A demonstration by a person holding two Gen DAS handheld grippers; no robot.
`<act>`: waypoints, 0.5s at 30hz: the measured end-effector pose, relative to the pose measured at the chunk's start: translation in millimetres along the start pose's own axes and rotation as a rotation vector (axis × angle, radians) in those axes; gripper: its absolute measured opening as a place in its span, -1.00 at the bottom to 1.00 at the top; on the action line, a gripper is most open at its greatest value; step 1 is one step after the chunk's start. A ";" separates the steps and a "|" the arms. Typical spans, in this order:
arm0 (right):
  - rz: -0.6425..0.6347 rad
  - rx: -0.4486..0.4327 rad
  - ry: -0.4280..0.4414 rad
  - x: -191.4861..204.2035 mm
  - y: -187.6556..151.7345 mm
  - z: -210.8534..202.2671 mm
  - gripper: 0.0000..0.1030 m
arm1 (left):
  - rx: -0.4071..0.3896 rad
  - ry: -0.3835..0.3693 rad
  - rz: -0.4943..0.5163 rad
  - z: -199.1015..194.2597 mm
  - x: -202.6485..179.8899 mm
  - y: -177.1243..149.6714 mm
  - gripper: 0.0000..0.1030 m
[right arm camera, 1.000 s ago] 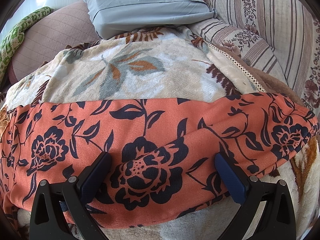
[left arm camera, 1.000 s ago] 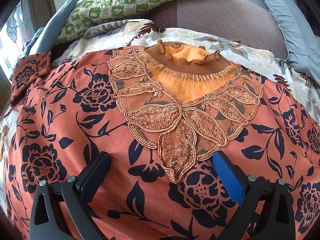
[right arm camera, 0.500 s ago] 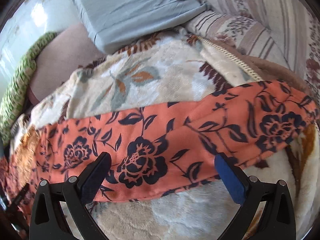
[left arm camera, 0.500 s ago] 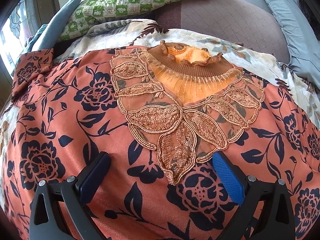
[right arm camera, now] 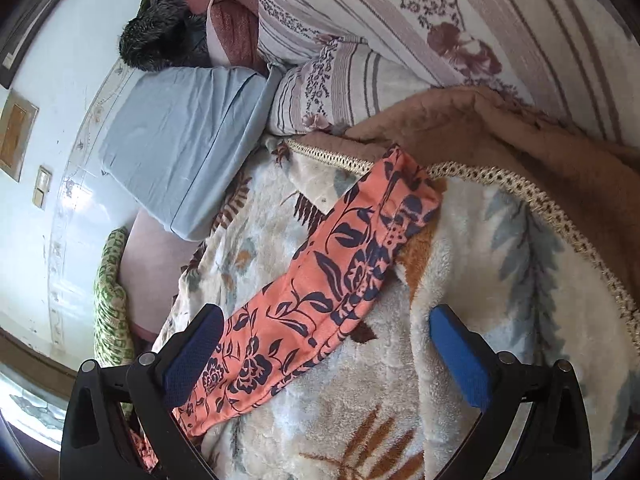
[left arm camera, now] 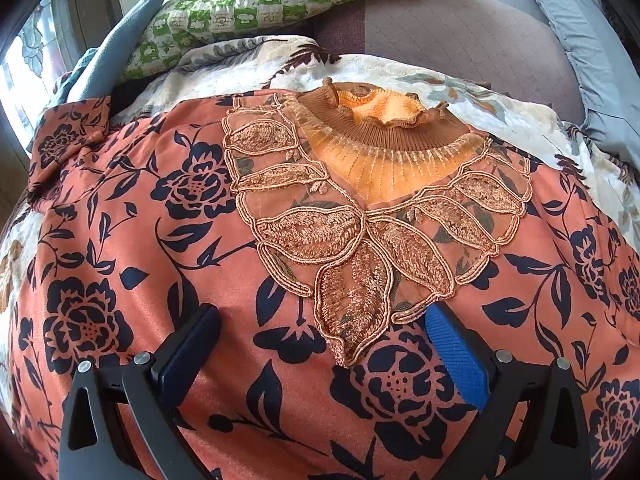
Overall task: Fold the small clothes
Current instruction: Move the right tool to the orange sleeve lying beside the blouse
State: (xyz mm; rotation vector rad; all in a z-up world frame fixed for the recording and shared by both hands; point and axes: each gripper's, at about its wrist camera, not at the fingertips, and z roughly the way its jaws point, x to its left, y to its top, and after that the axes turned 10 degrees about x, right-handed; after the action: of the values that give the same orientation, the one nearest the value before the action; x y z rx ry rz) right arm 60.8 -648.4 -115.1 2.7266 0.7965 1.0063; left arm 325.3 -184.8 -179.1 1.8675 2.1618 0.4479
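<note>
An orange blouse (left arm camera: 132, 240) printed with dark blue flowers lies spread flat, front up, on a cream floral blanket (left arm camera: 460, 92). Its ruffled brown collar (left arm camera: 384, 128) and embroidered leaf neckline (left arm camera: 352, 248) face me in the left wrist view. My left gripper (left arm camera: 320, 340) hovers open over the chest, just below the embroidery tip. In the right wrist view one sleeve (right arm camera: 340, 276) stretches diagonally across the blanket (right arm camera: 480, 248). My right gripper (right arm camera: 326, 344) is open and rolled sideways over the sleeve's lower part, holding nothing.
A green checked pillow (left arm camera: 260, 4) and mauve cushion (left arm camera: 460, 28) lie behind the collar. A grey-blue pillow (right arm camera: 180, 140), striped floral bedding (right arm camera: 400, 40) and a brown blanket fold (right arm camera: 520, 140) surround the sleeve. A wall (right arm camera: 48, 160) stands at left.
The right gripper has rolled strongly sideways and pulled back, so the sleeve now runs diagonally instead of across. The left gripper has barely shifted over the blouse chest.
</note>
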 end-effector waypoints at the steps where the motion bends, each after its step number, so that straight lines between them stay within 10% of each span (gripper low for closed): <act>1: 0.013 -0.003 -0.001 -2.3 1.3 4.6 0.99 | 0.026 -0.012 0.015 -0.4 1.5 2.9 0.99; 12: -0.024 -0.058 0.135 10.2 -19.9 -21.8 0.87 | 0.182 -0.061 0.048 2.2 3.1 32.8 0.98; 15: 0.048 0.001 0.143 -5.8 -18.2 -2.9 0.85 | 0.128 -0.139 0.059 -17.7 9.1 32.7 0.58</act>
State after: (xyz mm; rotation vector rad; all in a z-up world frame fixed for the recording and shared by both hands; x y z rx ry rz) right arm 47.3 -636.2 -121.5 2.7111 0.7557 1.2231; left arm 347.0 -172.7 -150.0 1.9705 2.0929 0.1874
